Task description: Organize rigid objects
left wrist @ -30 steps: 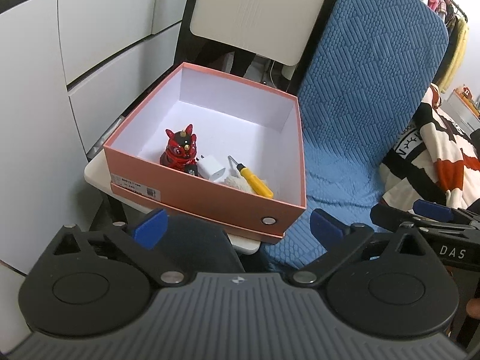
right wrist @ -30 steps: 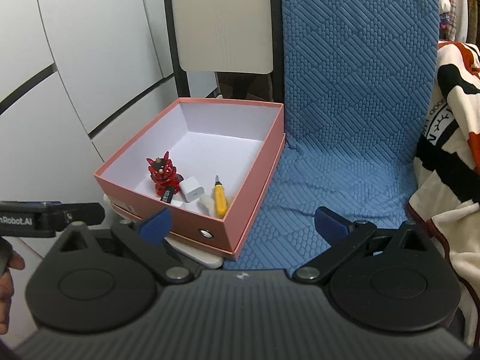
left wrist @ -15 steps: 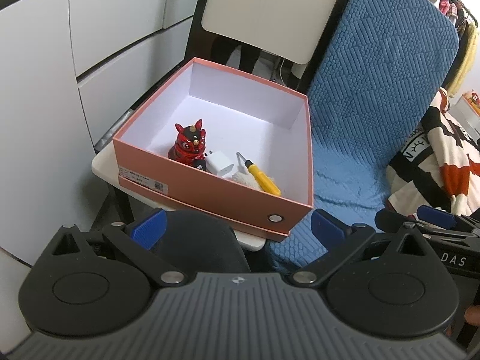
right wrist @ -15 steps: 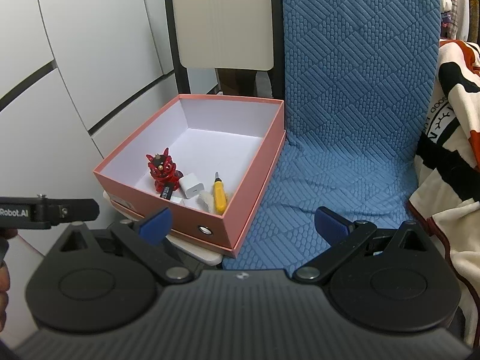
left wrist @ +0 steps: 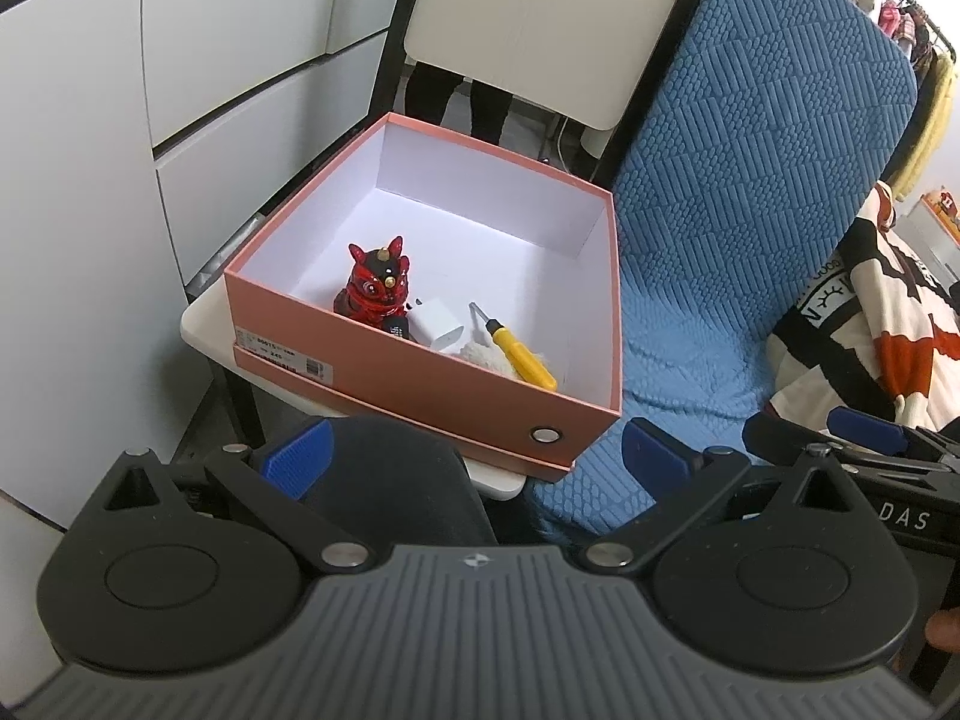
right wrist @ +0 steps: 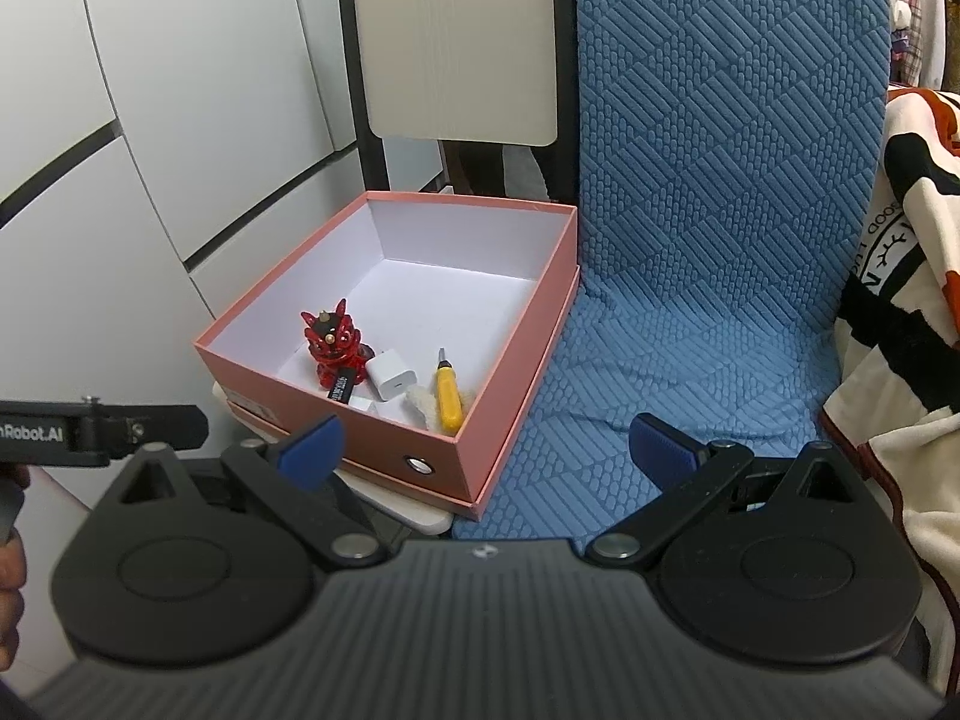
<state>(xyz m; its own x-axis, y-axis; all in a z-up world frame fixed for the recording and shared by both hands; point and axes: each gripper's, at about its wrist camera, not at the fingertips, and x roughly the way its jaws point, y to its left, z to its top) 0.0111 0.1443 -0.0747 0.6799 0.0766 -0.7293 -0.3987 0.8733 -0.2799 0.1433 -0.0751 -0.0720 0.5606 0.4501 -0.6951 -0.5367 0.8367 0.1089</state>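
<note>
Left wrist view: the left gripper (left wrist: pixel 474 459) hangs empty, jaws spread, just short of the pink box (left wrist: pixel 420 375). Inside the box near its front wall sit a red figurine (left wrist: pixel 375 291), a white charger (left wrist: pixel 441 324) and a yellow screwdriver (left wrist: pixel 519 354).

Right wrist view: the right gripper (right wrist: pixel 489 447) is likewise empty, jaws spread, near the box's front corner, beside the blue cushion (right wrist: pixel 690 300).

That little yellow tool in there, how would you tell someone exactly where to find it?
Start at the open pink box standing beside the blue quilted cushion. Inside, a few small things cluster near the front wall. The screwdriver lies flat at the end of that cluster closest to the cushion, next to the white charger cube; it is the only yellow thing there.
</note>
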